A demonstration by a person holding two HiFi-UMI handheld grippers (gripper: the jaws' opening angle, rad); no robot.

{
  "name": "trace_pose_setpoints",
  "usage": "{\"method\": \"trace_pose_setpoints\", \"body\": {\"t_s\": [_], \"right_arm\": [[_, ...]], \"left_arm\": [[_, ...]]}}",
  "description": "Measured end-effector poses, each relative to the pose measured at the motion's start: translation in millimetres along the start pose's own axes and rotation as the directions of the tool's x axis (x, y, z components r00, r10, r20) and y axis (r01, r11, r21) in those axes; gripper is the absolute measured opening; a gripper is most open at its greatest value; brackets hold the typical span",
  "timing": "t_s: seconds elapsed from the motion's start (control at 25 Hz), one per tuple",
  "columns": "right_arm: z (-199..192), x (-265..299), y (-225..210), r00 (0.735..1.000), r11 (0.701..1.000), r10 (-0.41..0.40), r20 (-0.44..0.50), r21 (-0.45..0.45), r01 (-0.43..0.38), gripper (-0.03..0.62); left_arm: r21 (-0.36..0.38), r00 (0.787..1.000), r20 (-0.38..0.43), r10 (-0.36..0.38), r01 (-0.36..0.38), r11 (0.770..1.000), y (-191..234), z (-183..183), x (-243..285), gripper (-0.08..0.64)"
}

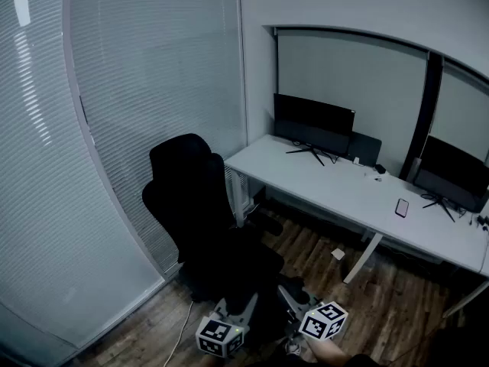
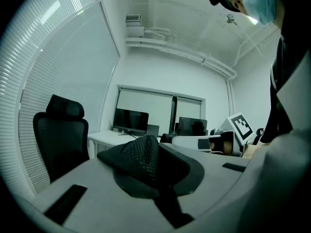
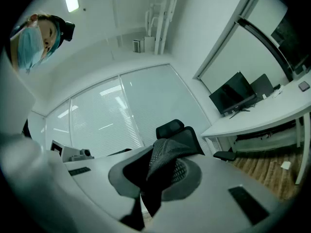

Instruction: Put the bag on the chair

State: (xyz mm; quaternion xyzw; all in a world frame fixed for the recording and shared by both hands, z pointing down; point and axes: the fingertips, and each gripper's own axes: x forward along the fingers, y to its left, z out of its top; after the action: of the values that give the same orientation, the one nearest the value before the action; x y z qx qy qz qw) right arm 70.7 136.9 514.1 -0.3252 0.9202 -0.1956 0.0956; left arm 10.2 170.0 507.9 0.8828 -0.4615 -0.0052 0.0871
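The black mesh bag [image 2: 136, 155] is pinched between both grippers at once. My left gripper [image 2: 154, 181] is shut on a fold of it, and so is my right gripper [image 3: 155, 178], with the bag [image 3: 167, 154] bunched up in its jaws. In the head view the left gripper [image 1: 238, 306] and right gripper [image 1: 292, 295] sit side by side at the bottom edge, just in front of the black office chair [image 1: 199, 212]. There the bag is too dark to tell apart from the chair's seat. The chair [image 2: 60, 137] stands left of the left gripper and straight ahead, its headrest [image 3: 170, 128] showing over the bag.
A white desk [image 1: 359, 197] runs along the right wall with two monitors [image 1: 313, 125] [image 1: 454, 170] and a phone [image 1: 402, 207] on it. Window blinds [image 1: 114, 128] close off the left side. A white cable [image 1: 183, 329] lies on the wooden floor.
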Motion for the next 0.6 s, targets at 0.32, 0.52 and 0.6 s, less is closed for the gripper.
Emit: {"method": "trace_pose_setpoints", "body": {"t_s": [0.32,0.52,0.6], "right_arm": [[-7,10,11,1.000,1.000,0.004,0.008,0.003,-0.004,0.061],[-8,13,9,1.000,0.999,0.011,-0.017,0.031,-0.011,0.063],[-10,15,3,1.000,0.999,0.008,-0.023,0.040,-0.007,0.063]], "left_arm": [[0.005,0.999,-0.007,0.039,-0.039,0.999,15,-6,-13,0.029],[-0.026,0.999,-0.014,0.052,-0.052,0.998,19,-4,-9,0.029],[-0.033,0.998,-0.015,0.055,-0.056,0.998,22,-4,-2,0.029]]}}
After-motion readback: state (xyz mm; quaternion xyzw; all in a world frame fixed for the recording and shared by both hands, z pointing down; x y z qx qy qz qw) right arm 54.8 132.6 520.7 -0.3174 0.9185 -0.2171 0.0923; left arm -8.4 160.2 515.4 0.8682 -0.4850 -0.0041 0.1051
